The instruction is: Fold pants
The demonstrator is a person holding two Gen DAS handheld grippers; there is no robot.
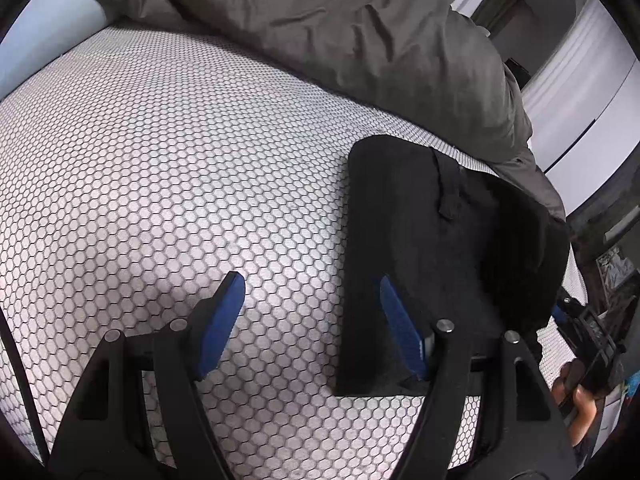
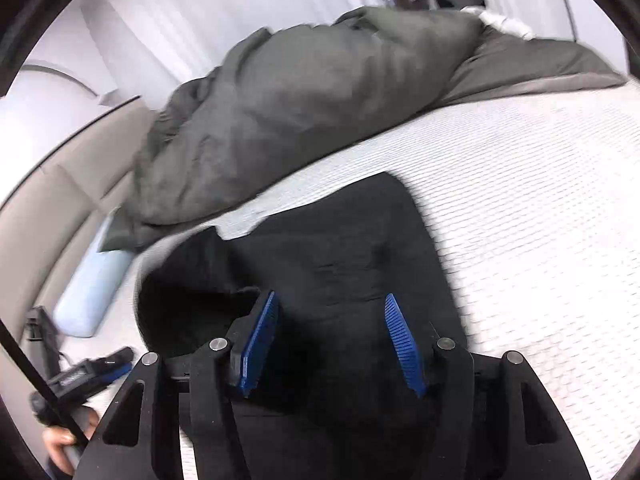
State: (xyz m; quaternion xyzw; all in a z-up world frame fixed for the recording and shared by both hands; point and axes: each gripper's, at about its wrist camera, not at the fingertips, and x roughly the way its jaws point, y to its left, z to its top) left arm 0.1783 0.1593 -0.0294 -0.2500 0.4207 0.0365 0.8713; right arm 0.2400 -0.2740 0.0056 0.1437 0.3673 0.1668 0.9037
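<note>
The black pants (image 1: 432, 248) lie folded on the bed (image 1: 160, 180), long axis running toward the grey duvet (image 1: 340, 40). My right gripper (image 2: 332, 340) hangs open directly over them; my left gripper (image 1: 312, 320), open, straddles their edge.

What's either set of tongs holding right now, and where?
Nothing. Left tongs and right tongs are both open over the black pants, which lie folded on the bed.

One pair of pants, two grippers, one duvet, one pillow, one mattress.

Black pants (image 1: 436, 248) at 4 o'clock; left gripper (image 1: 310, 320) at 6; right gripper (image 2: 330, 340) at 6, both with two blue pads; grey-brown duvet (image 1: 340, 28) at 12; pale-blue pillow (image 2: 92, 292) at 8; honeycomb-patterned mattress (image 1: 168, 184) at 9.
</note>
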